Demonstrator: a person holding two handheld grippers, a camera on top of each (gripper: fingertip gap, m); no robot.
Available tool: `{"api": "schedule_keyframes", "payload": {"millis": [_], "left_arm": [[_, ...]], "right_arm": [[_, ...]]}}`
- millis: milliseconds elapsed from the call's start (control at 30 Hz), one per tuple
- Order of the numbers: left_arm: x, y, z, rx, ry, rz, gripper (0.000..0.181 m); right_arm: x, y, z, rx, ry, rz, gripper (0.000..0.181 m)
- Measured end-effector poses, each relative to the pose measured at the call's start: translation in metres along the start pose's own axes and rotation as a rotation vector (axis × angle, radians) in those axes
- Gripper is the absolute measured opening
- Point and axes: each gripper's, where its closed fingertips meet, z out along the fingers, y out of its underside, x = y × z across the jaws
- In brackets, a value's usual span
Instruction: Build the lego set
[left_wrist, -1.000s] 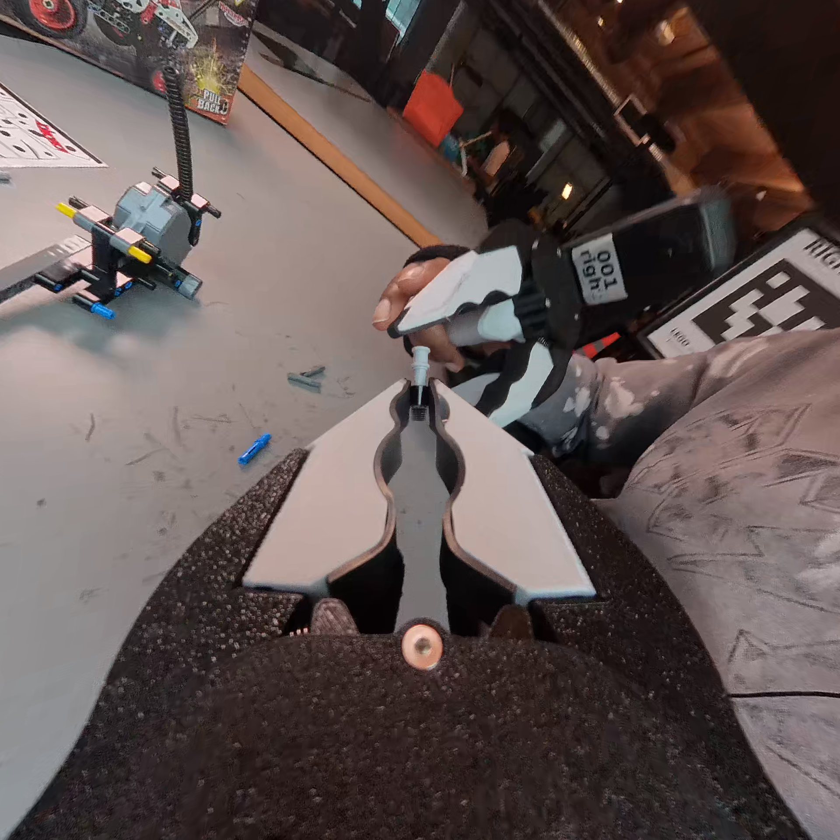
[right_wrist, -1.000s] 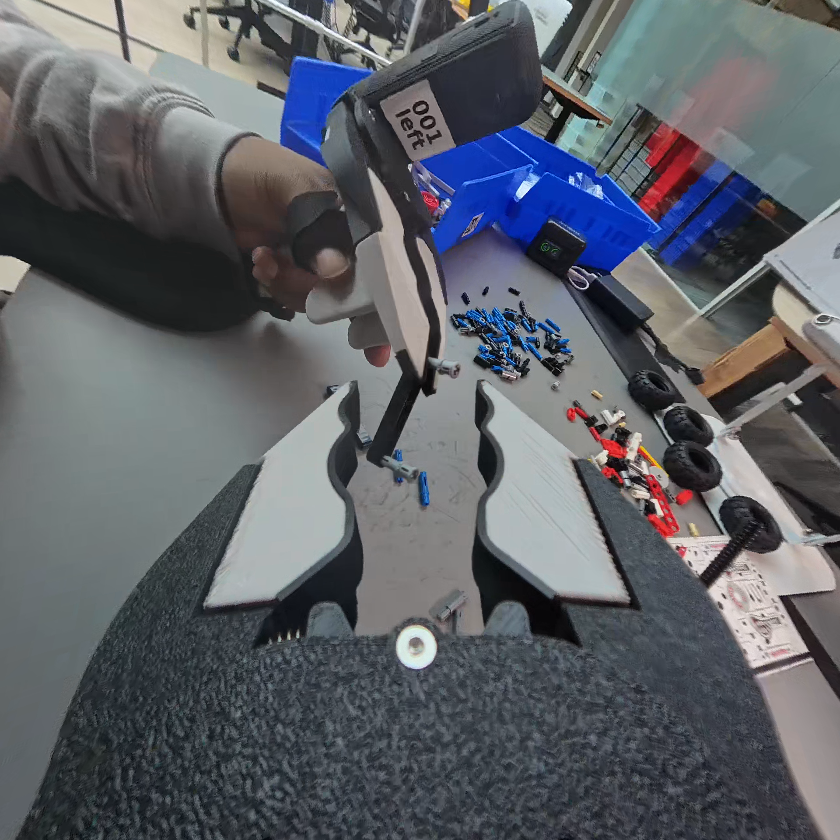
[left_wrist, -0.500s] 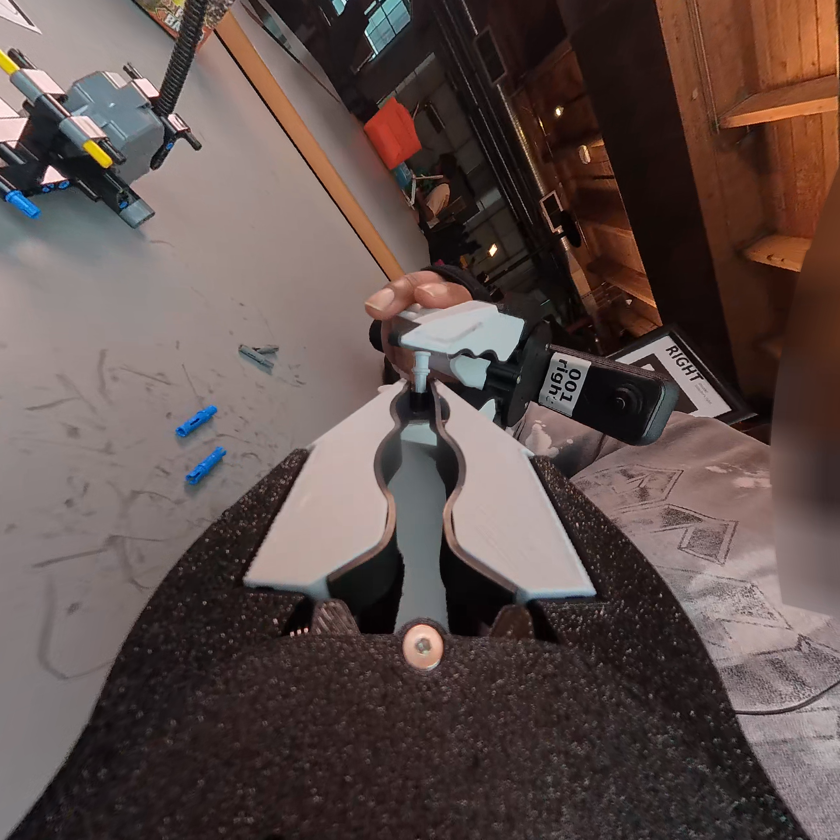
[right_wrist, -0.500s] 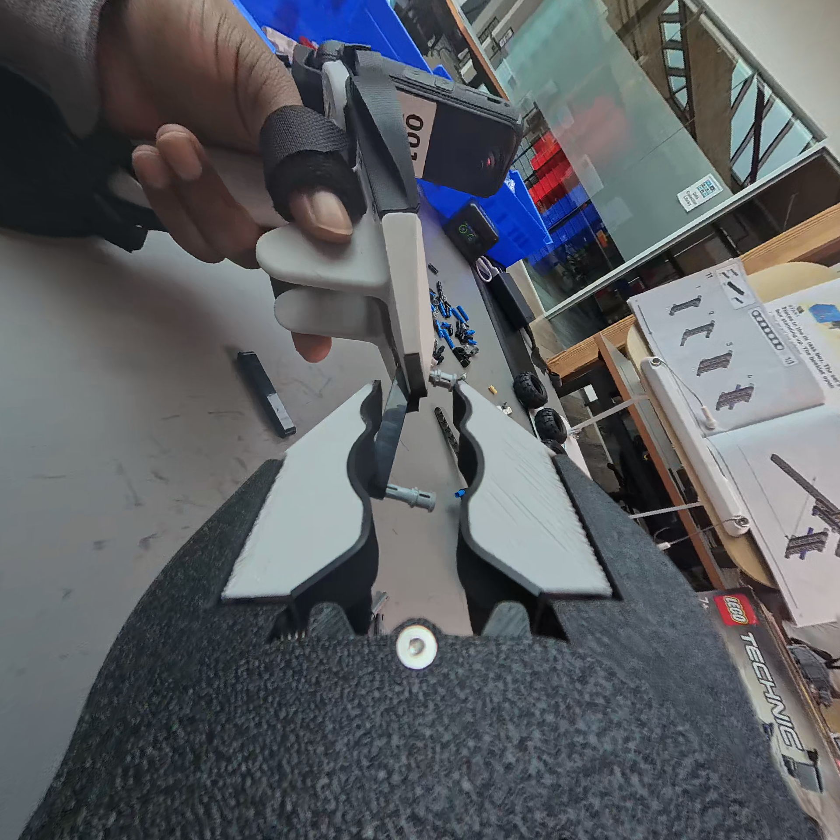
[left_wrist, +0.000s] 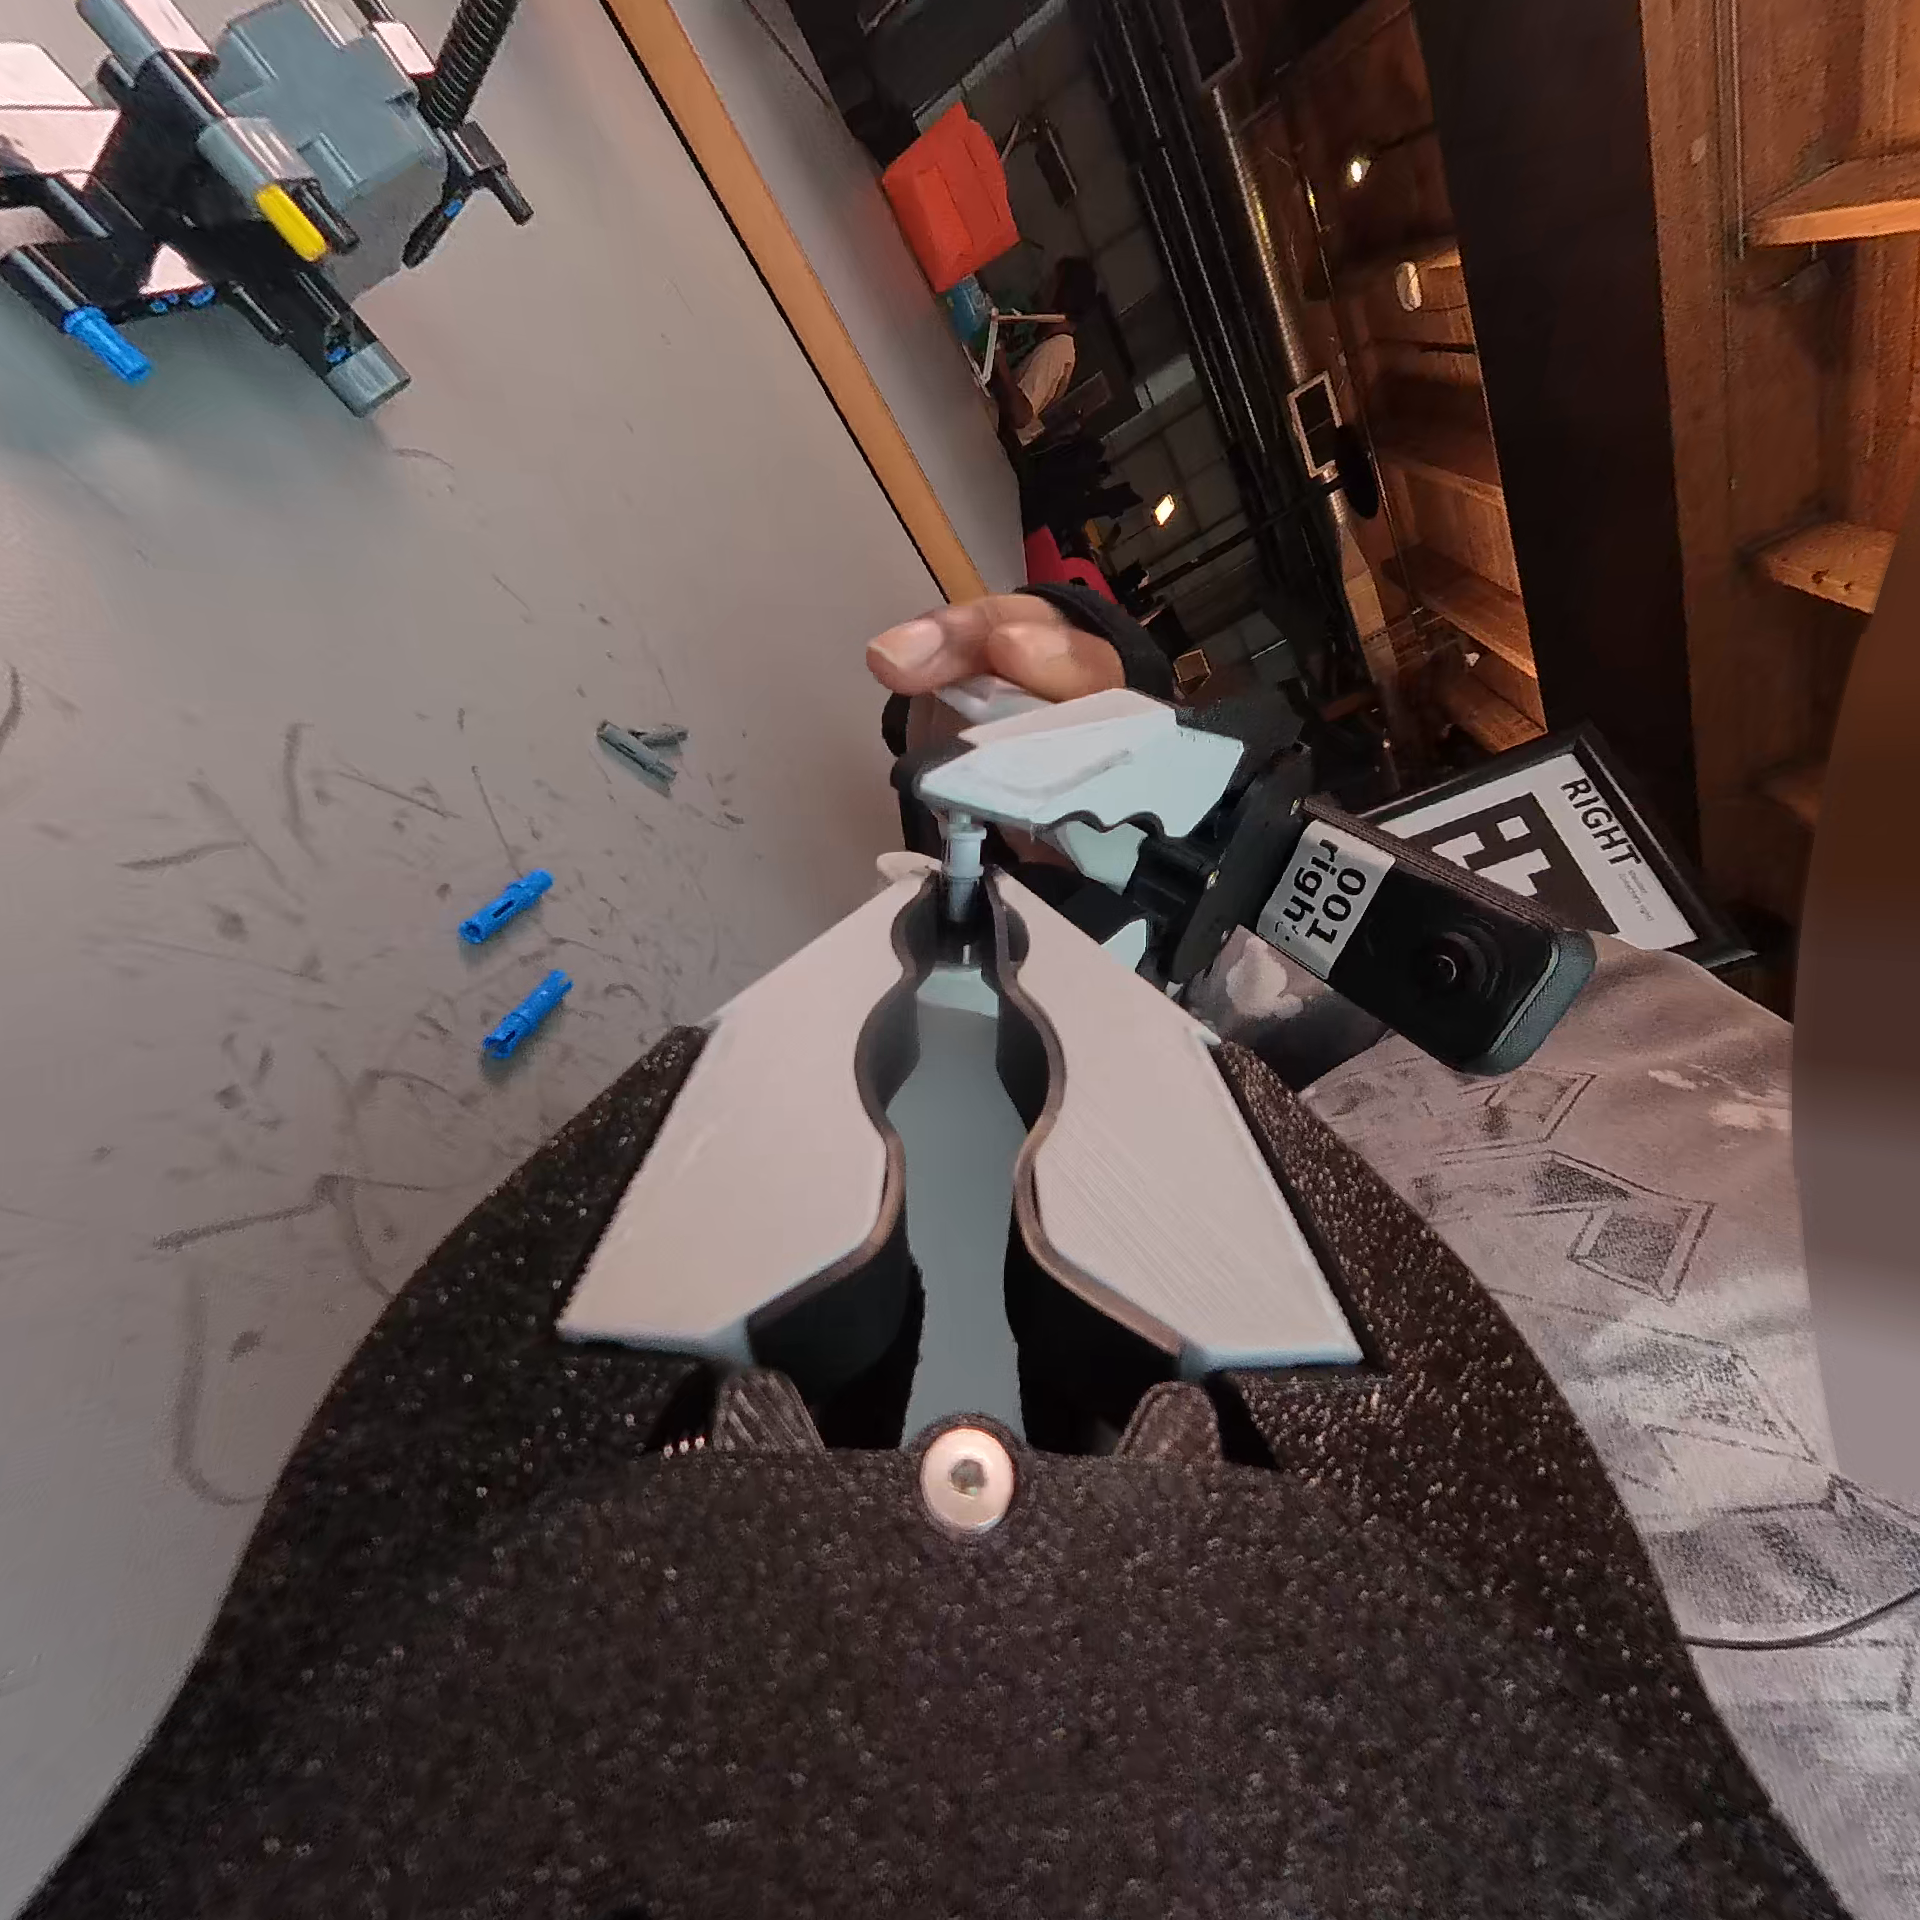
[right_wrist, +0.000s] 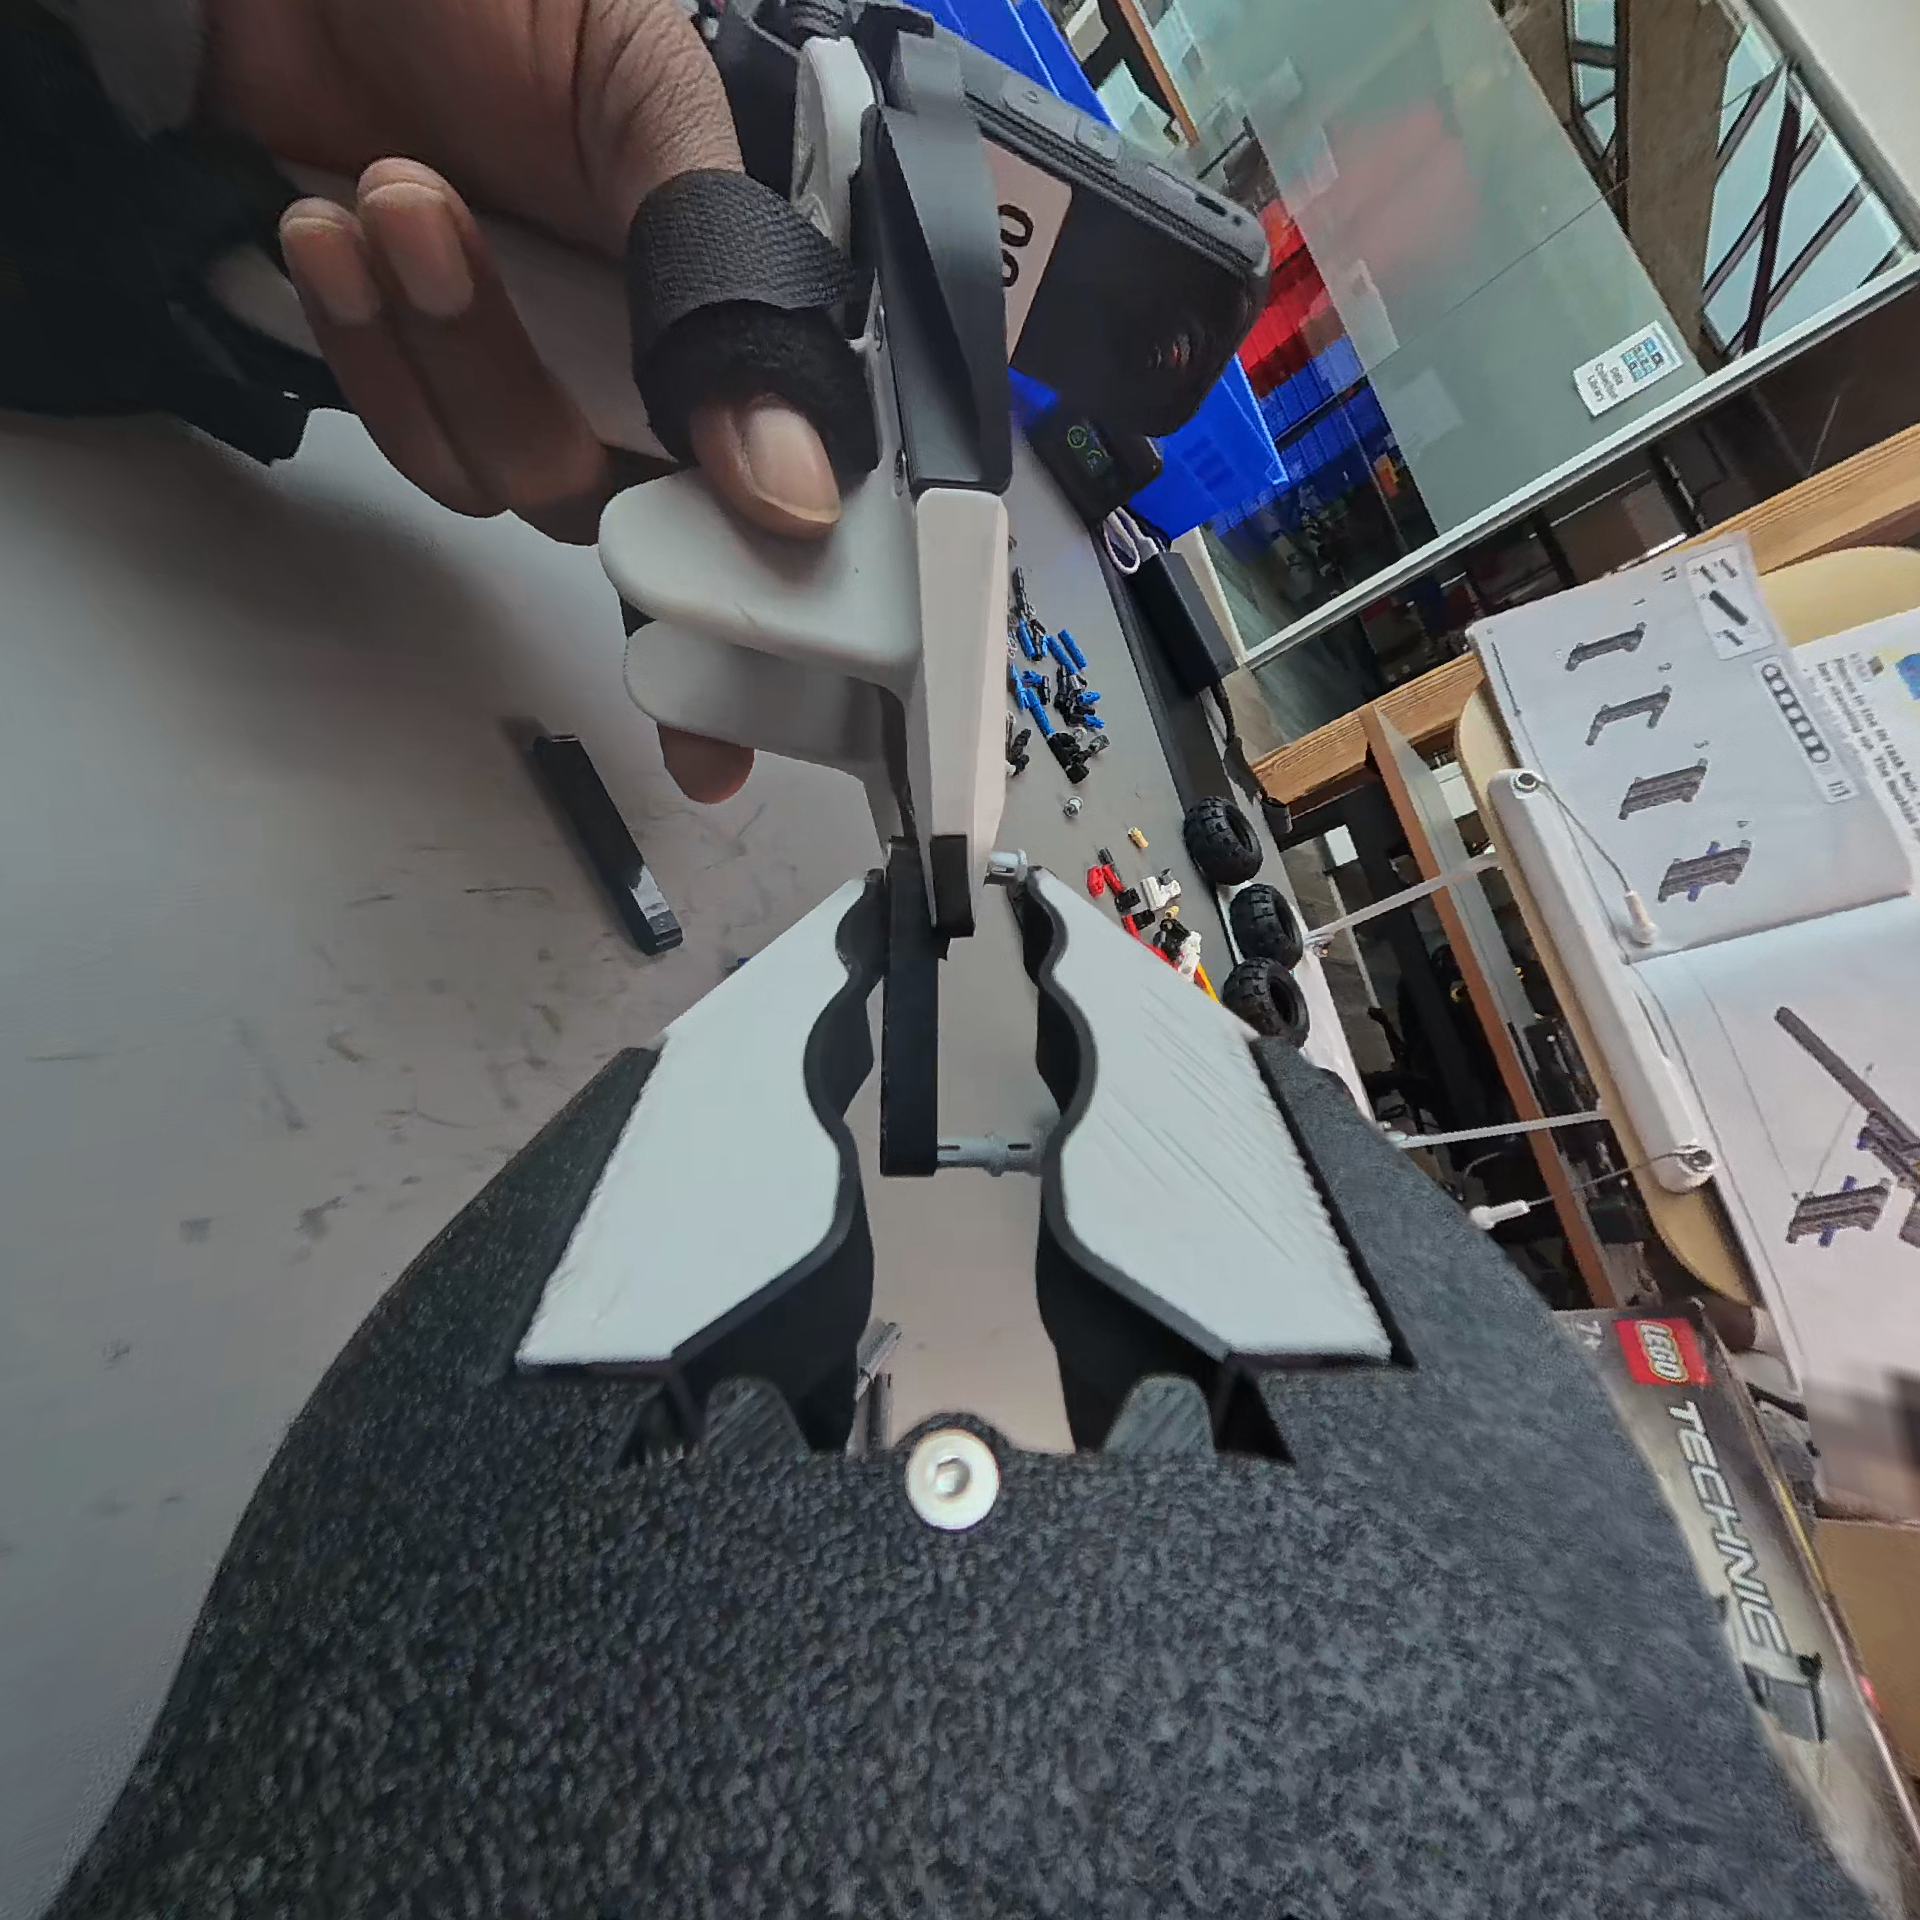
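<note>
The left gripper is clenched on a slim black plastic Lego beam, which hangs edge-on and upright between the fingers of the right gripper. Two light-grey plastic connector pins stick out of that beam toward the right gripper's right-hand finger: an upper pin just beside the left gripper's tips and a lower pin near the beam's bottom end. The right gripper's jaws stand apart around the beam and grasp nothing; its right finger looks to touch the lower pin's free end, though contact is hard to confirm.

The step in hand seems to be seating these pins in the beam. The next move likely calls for the right gripper to close squarely, one finger backing the beam and the other pressing the pin straight along its axis, while the left gripper holds firm so the beam does not twist.

Beyond the beam, on the grey scuffed tabletop, lie two loose blue pins and the partly built grey-and-black model; small black rubber tyres sit farther off on the beam's other side.
</note>
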Motion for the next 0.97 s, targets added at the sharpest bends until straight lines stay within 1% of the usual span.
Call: {"api": "schedule_keyframes", "payload": {"millis": [33, 100, 167, 267, 400, 467, 600, 700, 967], "left_arm": [[0.001, 0.002, 0.001, -0.012, 0.003, 0.002, 0.006], [0.001, 0.006, 0.004, -0.026, 0.006, 0.001, 0.006], [0.002, 0.007, 0.005, -0.032, 0.014, 0.000, 0.006], [0.004, 0.005, 0.005, -0.025, 0.028, -0.006, 0.006], [0.009, 0.001, -0.001, 0.007, 0.045, 0.022, 0.015], [0.006, 0.001, -0.001, 0.005, 0.003, 0.059, 0.007], [0.005, 0.000, -0.003, -0.013, -0.013, 0.057, 0.006], [0.003, 0.004, -0.003, -0.057, -0.005, 0.044, 0.005], [-0.003, 0.008, 0.002, -0.101, -0.020, 0.021, 0.006]], "right_arm": [[-0.001, -0.002, 0.000, 0.017, 0.002, -0.026, 0.030], [-0.005, -0.003, -0.001, 0.033, -0.024, -0.055, 0.026], [-0.007, -0.004, -0.003, 0.050, -0.056, -0.006, 0.026], [-0.005, -0.004, -0.004, 0.063, -0.063, 0.043, 0.025], [0.002, -0.003, -0.005, 0.060, -0.045, 0.083, 0.025], [0.003, -0.004, -0.005, 0.067, -0.042, 0.109, 0.025], [0.004, -0.005, -0.002, 0.054, -0.023, 0.077, 0.026], [-0.001, -0.006, -0.002, 0.066, -0.046, -0.011, 0.026], [-0.009, 0.005, -0.006, 0.043, -0.139, -0.074, 0.032]]}}
